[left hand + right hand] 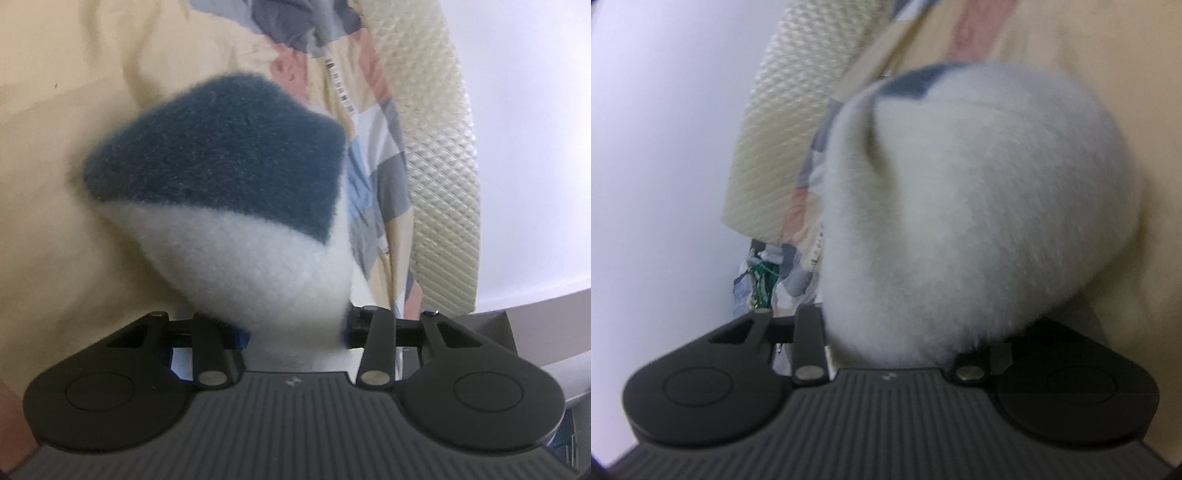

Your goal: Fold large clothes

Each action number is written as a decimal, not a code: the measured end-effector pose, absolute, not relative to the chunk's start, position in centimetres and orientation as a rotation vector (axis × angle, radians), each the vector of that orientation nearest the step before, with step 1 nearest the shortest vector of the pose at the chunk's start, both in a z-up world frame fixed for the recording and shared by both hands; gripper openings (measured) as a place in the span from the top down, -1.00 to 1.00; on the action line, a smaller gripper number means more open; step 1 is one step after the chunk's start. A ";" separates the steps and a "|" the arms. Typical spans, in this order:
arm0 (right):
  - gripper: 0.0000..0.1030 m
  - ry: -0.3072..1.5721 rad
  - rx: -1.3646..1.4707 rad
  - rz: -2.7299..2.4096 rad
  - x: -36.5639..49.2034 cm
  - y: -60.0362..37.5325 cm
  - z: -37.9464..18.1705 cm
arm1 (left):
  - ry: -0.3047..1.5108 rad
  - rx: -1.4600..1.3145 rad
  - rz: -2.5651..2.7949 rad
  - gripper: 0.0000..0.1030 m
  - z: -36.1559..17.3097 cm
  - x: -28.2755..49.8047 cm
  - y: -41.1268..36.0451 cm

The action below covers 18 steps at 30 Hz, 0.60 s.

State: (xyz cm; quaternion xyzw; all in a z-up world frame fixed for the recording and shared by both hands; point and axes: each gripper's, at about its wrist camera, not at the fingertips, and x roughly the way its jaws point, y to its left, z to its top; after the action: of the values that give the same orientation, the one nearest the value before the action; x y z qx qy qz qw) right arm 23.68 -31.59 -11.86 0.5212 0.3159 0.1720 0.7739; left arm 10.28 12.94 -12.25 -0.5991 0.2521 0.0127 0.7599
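Cream sheet (55, 206) across the left half of the left wrist view, creased toward the upper left. At centre, fleece garment (221, 206), teal above and white below, bunched into a cone narrowing to the lower centre of the frame. Left gripper (293, 332) there, partly closed, fleece pinched between blue-edged fingers (242, 338) and filling the gap. Right of the fleece, patchwork cover (373, 162) in grey, pink, blue and cream running top to bottom, then quilted mattress edge (439, 184) curving down the right, then pale wall (535, 129) at far right. In the right wrist view, pale wall (657, 147) filling the left; quilted mattress edge (783, 122) slanting from upper centre to mid left; patchwork cover (809, 206) just beside it, with a green item (762, 284) below, too small to identify. Centre to right, same fleece garment (967, 206), blurred, nearly all white with a small teal patch at its top, swelling over the cream sheet (1137, 110) at right. Right gripper (890, 343) at lower centre, about half shut; fingertips buried under the fleece, white pile packed between them, so taken as clamped on it.
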 end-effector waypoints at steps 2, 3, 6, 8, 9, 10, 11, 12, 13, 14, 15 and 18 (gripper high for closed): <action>0.15 0.669 1.128 0.374 22.9 -32.2 -11.0 | 0.527 -1.278 0.012 0.07 -11.6 9.7 12.7; 0.16 0.659 1.122 0.384 22.6 -32.4 -10.4 | 0.520 -1.275 -0.006 0.07 -11.0 9.4 12.5; 0.15 0.630 1.125 0.416 22.0 -33.3 -8.6 | 0.512 -1.261 -0.054 0.07 -9.0 9.0 11.9; 0.15 0.610 1.121 0.439 21.7 -33.9 -7.3 | 0.508 -1.227 -0.091 0.07 -7.2 9.1 11.5; 0.15 0.594 1.119 0.452 21.7 -34.5 -6.5 | 0.501 -1.212 -0.111 0.07 -6.1 9.2 11.1; 0.15 0.578 1.116 0.463 22.2 -34.6 -5.6 | 0.493 -1.203 -0.128 0.07 -5.2 9.4 10.8; 0.15 0.558 1.115 0.475 22.3 -35.1 -4.9 | 0.482 -1.191 -0.146 0.07 -4.2 9.7 10.3; 0.15 0.537 1.118 0.488 22.4 -35.6 -4.1 | 0.471 -1.180 -0.162 0.07 -3.1 10.1 9.9; 0.15 0.521 1.121 0.497 22.6 -36.1 -3.5 | 0.465 -1.170 -0.173 0.07 -2.2 10.6 9.5; 0.15 0.504 1.122 0.508 22.9 -36.8 -2.6 | 0.460 -1.158 -0.186 0.07 -1.1 11.3 9.1; 0.15 0.491 1.120 0.514 23.2 -37.4 -1.9 | 0.454 -1.145 -0.200 0.07 0.0 12.1 8.5; 0.15 0.444 1.122 0.524 24.8 -39.2 0.1 | 0.441 -1.101 -0.238 0.07 2.8 15.2 6.8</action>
State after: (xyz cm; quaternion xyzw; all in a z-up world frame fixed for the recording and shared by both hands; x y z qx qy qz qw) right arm 24.78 -39.16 0.13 0.5213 0.2062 0.2437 0.7914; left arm 15.21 6.85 2.83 -0.5174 0.2073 -0.1118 0.8227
